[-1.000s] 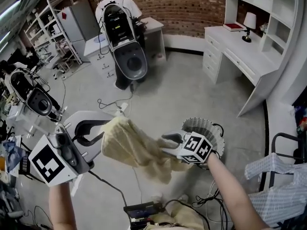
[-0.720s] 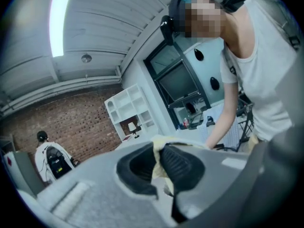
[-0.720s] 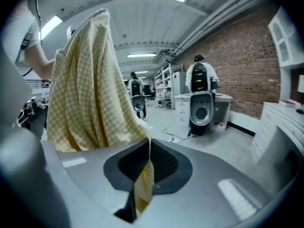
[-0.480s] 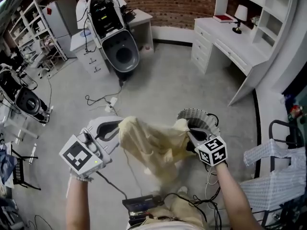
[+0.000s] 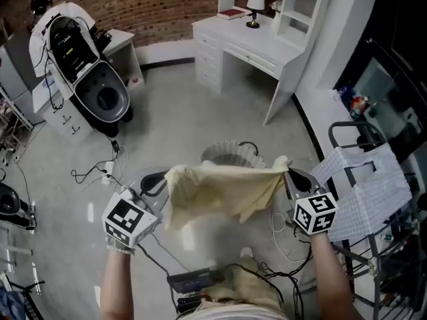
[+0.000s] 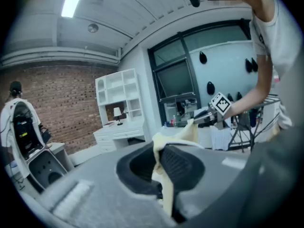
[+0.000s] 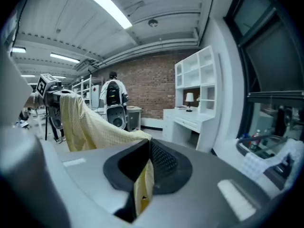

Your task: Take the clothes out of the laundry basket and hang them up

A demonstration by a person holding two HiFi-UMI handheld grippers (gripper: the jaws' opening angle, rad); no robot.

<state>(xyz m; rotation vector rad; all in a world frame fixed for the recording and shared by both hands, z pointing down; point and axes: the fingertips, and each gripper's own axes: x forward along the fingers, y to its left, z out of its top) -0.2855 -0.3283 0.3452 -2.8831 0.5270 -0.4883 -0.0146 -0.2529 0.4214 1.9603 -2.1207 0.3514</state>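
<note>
The yellow cloth [image 5: 223, 191] is hiding the near half of the laundry basket [image 5: 230, 152] behind it; right of the cloth, the drying rack [image 5: 341, 127] is running off the picture's edge.

Left gripper [image 5: 155, 182]: pale grey shell; black pads [image 6: 178, 165] with a dimpled texture.
Left marker cube [image 5: 127, 219]: white faces printed with black squares, at the gripper's 7 o'clock in the head view.
Right gripper [image 5: 291, 177]: same grey shell and black dimpled lining.
Right marker cube [image 5: 315, 212]: white with black squares, at its gripper's 5 o'clock.
Cable [image 5: 159, 262]: thin, black, running from the left gripper toward 5 o'clock to a black box [image 5: 190, 282] at the waist.
Shirt [image 6: 268, 27]: white, short-sleeved.
Forearms [image 5: 330, 279]: no sleeves.
Trousers [image 5: 250, 292]: tan.
</note>
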